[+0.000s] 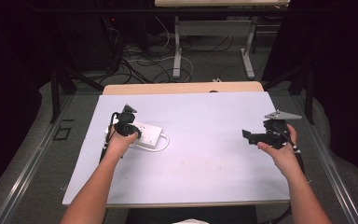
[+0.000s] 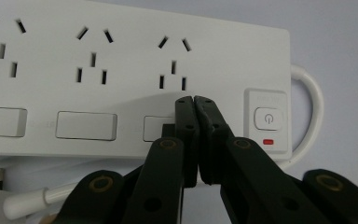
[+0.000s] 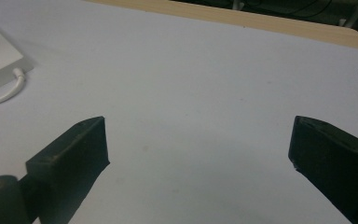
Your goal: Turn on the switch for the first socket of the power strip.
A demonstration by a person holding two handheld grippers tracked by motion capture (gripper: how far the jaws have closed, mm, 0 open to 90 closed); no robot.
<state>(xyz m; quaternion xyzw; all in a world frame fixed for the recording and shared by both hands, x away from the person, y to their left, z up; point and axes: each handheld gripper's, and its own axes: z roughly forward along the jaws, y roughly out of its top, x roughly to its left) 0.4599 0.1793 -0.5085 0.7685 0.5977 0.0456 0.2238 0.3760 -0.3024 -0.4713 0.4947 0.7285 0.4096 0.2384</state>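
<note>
- The power strip (image 1: 145, 134) lies flat on the left part of the white sheet (image 1: 205, 154) that covers the table, about midway between the near and far edges.
- It is white, with rows of socket holes and a flat rectangular switch below each set; in the left gripper view three sets of holes show.
- At the right end of the power strip in the left gripper view sits a round power button (image 2: 266, 117) with a small red light just below it.
- A white cord (image 1: 164, 141) loops out from that end of the strip and curves back along its near side.
- The left gripper (image 2: 193, 99) is held over the strip, its jaws clenched tight together with nothing between them.
- Its joined tips rest over the rectangular switch (image 2: 157, 128) next to the power button, just below the nearest set of socket holes; whether they press on it I cannot tell.
- In the high view the left hand (image 1: 119, 142) is at the near side of the strip, and the gripper covers its left part.
- The right gripper (image 3: 198, 135) is well apart from the strip, at the right side of the sheet, pointing left across it.
- Its jaws stand wide apart and released, with bare sheet between them.
- The wooden table edge (image 1: 182, 87) shows along the far side of the sheet.
</note>
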